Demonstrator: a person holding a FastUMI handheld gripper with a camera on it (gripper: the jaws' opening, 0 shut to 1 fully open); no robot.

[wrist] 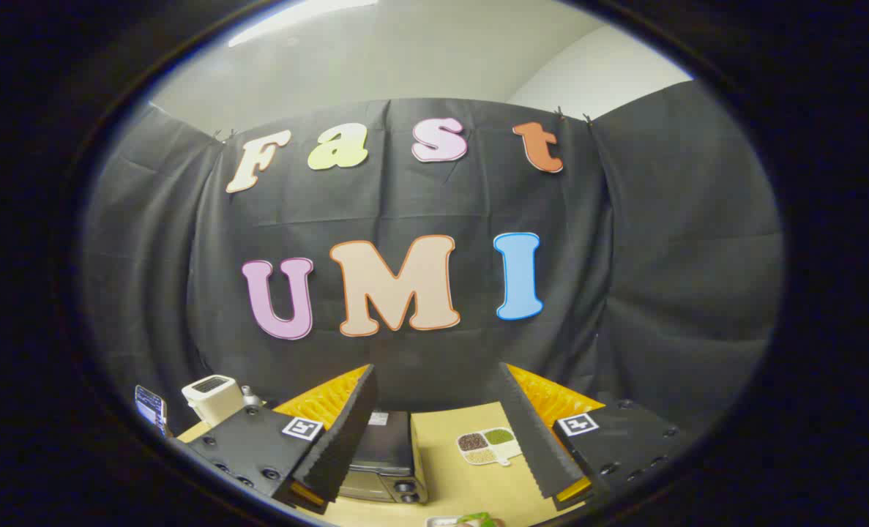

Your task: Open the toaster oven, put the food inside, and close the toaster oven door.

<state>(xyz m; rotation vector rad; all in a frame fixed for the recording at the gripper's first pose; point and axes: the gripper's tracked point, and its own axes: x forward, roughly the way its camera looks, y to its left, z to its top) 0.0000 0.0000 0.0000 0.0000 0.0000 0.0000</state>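
Black toaster oven (386, 461) between spread, empty gripper (434, 446) fingers (346, 432).

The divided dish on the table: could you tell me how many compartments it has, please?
3: on the divided dish, between the open fingers, one holds dark grains, one green, one pale below them. More may be hidden.

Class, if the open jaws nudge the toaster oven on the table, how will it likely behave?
The toaster oven looks boxy and metal: probably rigid and heavy. Sitting flat on the table, it should slide rather than roll or tip. The gripper jaws stand open, holding nothing.
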